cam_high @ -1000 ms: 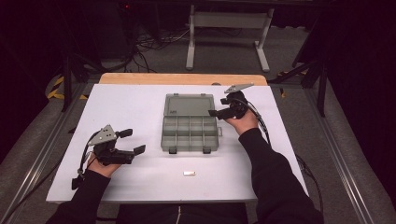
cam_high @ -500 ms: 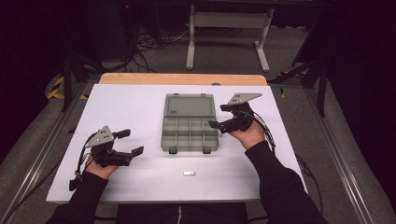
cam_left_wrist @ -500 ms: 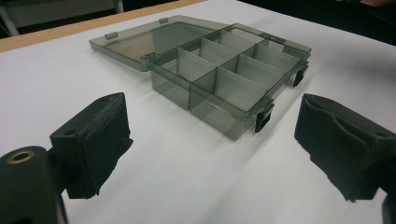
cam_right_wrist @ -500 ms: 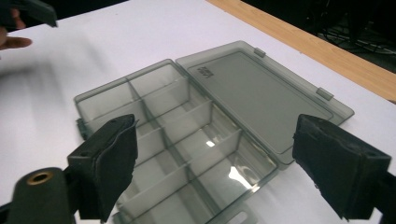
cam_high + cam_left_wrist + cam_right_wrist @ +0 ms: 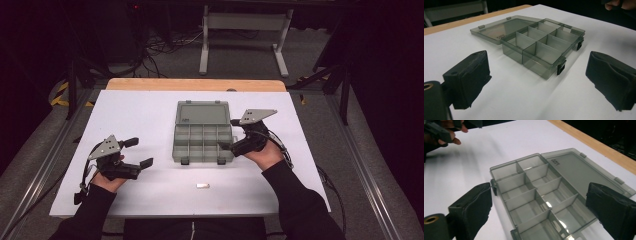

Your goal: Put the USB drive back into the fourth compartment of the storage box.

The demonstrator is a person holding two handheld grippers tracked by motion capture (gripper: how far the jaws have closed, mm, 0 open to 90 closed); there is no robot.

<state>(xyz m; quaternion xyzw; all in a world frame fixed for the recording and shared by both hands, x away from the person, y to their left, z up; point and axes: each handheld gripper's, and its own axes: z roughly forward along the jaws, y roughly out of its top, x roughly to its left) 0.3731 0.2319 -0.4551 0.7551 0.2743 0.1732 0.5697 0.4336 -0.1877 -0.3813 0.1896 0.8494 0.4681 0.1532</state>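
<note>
Both grippers, left gripper (image 5: 139, 153) and right gripper (image 5: 229, 135), flank the organizer box (image 5: 204, 131) (lid open), jaws spread, empty

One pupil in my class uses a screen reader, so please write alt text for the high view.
An open grey compartment box, lid laid flat behind it, sits mid-table on a white sheet. The right gripper is at its right edge, fingers open; the left gripper is apart on the left, open. A small white piece lies nearer the person.
</note>
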